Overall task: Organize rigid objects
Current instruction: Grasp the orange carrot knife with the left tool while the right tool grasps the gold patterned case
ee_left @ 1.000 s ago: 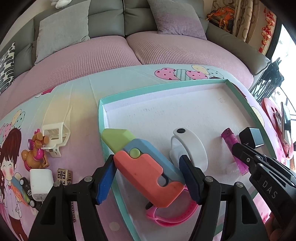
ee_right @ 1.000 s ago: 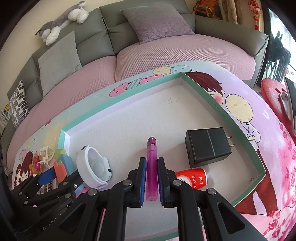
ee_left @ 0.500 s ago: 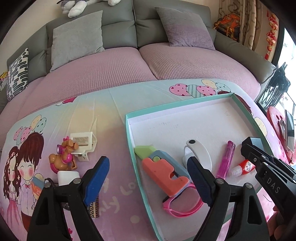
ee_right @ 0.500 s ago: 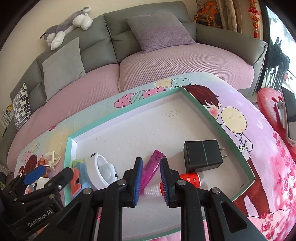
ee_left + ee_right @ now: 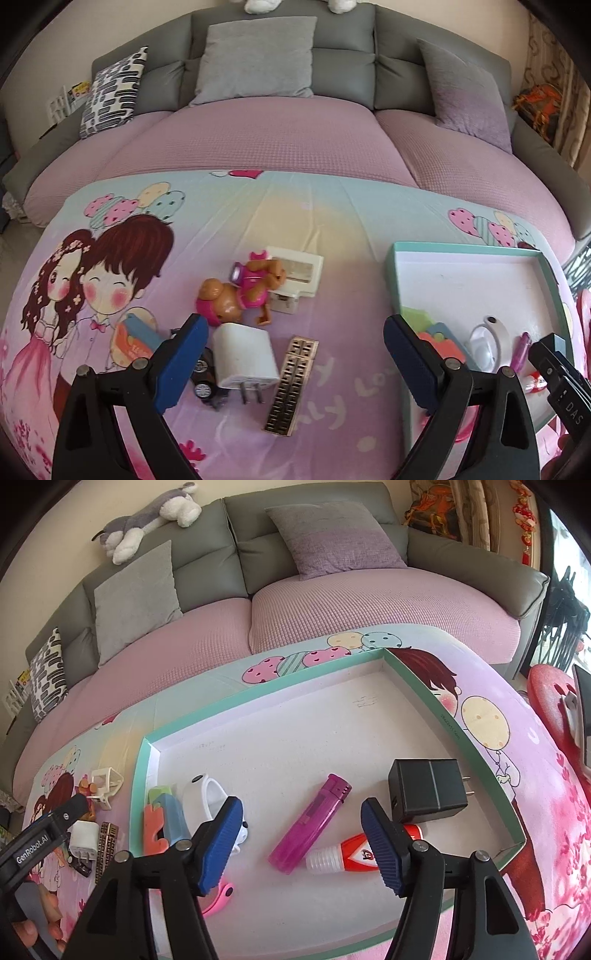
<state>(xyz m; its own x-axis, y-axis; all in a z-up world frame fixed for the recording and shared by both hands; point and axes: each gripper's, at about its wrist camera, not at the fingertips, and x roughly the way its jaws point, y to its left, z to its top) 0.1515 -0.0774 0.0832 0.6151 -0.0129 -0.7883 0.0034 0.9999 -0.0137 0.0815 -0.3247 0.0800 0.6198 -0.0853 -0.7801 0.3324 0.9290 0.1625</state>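
My left gripper [image 5: 295,354] is open and empty above loose items on the cloth: a white charger [image 5: 244,356], a gold-patterned bar [image 5: 293,384], a small black toy car [image 5: 203,376], a pink-and-brown toy dog [image 5: 243,291] and a white plastic frame [image 5: 295,273]. My right gripper [image 5: 301,836] is open and empty over the teal-rimmed tray [image 5: 258,705]. In the tray lie a purple lighter [image 5: 312,827], a red-and-white tube [image 5: 354,853], a black charger [image 5: 428,790], a white wristband [image 5: 203,794] and an orange-blue-green toy [image 5: 162,819].
A grey sofa with pink seat covers [image 5: 266,144] and cushions curves behind the table. The cartoon-printed cloth [image 5: 258,214] covers the table. A red stool [image 5: 550,701] stands at the right. The tray also shows in the left wrist view [image 5: 465,251].
My left gripper let go of the orange-blue toy in the tray, opened wide and swung left over the loose items. My right gripper released the purple lighter, opened and pulled back.
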